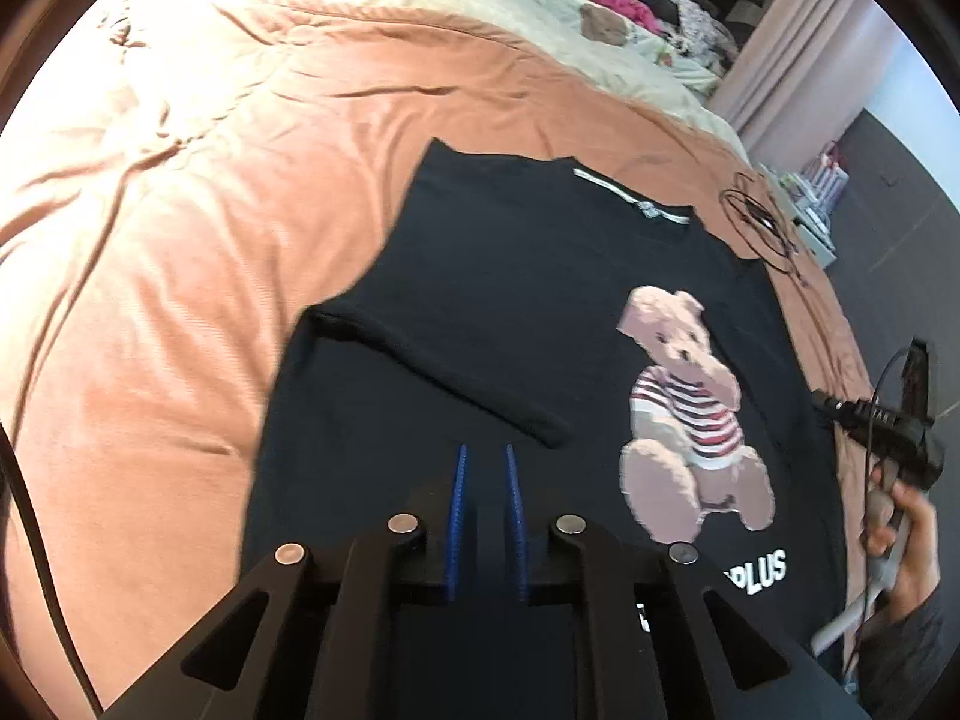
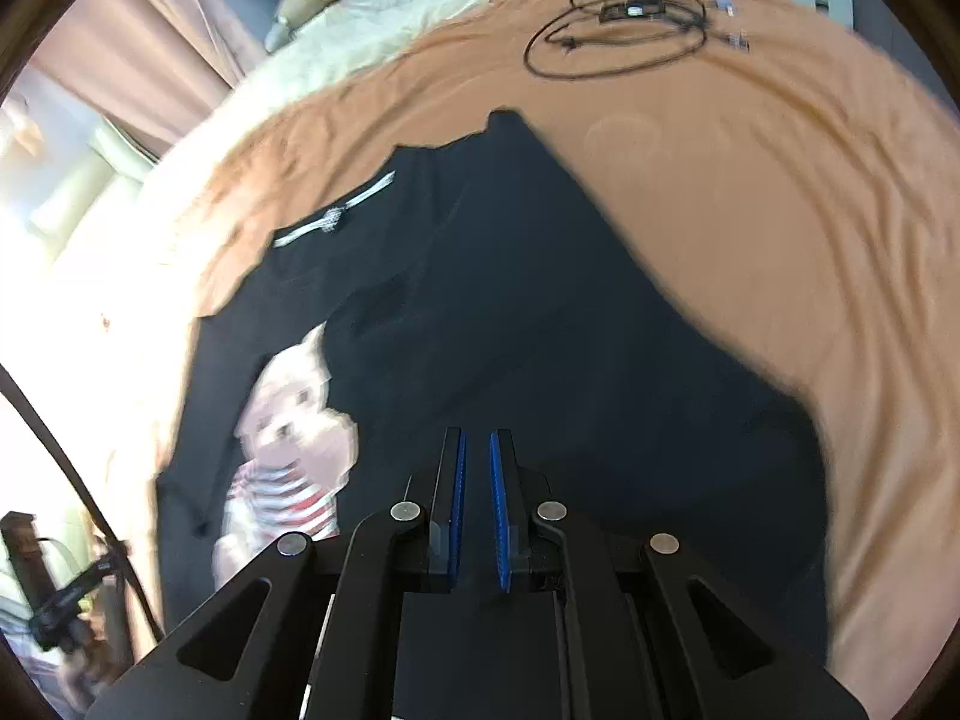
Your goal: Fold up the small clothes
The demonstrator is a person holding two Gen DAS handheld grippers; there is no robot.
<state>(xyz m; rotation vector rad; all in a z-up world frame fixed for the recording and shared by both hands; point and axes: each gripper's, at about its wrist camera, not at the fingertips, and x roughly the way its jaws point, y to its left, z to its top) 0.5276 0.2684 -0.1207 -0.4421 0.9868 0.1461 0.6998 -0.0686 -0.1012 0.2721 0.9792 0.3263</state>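
The left gripper (image 1: 485, 462) hovers at the lower middle of its view with a narrow gap between its 2 blue pads, nothing in it, so it is released. The right gripper (image 2: 475, 450) shows its pads nearly together; no cloth is visible between them, so it reads as clenched on nothing. Beneath both lies the black cotton T-shirt with a teddy-bear print (image 1: 510, 312), spread on the orange bedsheet (image 1: 180, 240), collar toward the top of the frame. One sleeve (image 1: 438, 384) already lies folded inward across the chest, so the side-folding step seems to be in hand. The next move probably calls for pinching the opposite edge and laying it over. A coiled black cable (image 2: 612, 30) rests well apart, at upper right.
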